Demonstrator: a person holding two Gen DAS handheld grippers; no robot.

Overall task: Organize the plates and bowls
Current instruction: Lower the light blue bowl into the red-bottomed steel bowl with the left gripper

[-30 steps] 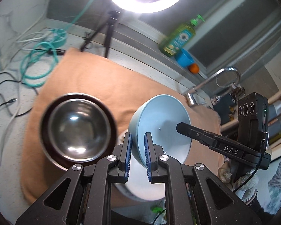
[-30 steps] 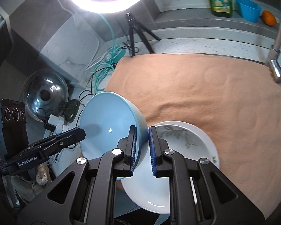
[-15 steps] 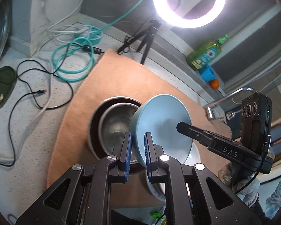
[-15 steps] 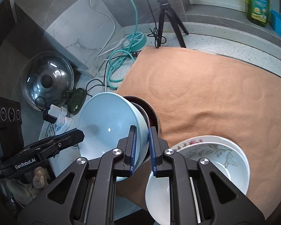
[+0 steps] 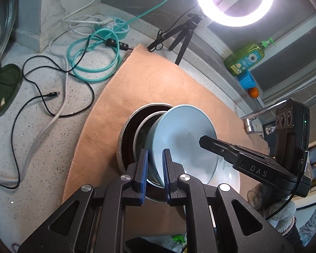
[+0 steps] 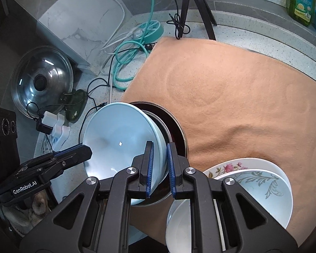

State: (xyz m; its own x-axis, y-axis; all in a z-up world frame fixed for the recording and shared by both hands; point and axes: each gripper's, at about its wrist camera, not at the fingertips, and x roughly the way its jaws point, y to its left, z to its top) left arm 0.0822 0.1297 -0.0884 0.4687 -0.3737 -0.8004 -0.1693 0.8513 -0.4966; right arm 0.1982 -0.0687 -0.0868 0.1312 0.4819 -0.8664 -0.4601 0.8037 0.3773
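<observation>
A lit ring light (image 5: pixel 234 1) on a small tripod (image 5: pixel 184 32) floods the counter, burning out to white in the left wrist view. Both fisheye pictures are bright and mostly sharp, bending straight lines and darkening to black at the corners. A small glint sits inside the pale blue bowl (image 6: pixel 118 145), where a soft gray shadow also falls. Streaks of glare mark the pot lid (image 6: pixel 41 80). The orange mat (image 6: pixel 231 97) is evenly lit.

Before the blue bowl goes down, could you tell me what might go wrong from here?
1. Both claws, left and right, pinch only the rim of the tilted blue bowl; uneven release could drop it.
2. It hangs over the steel bowl; lowering tilted could knock rims.
3. The stacked plates lie close to the right claw.
</observation>
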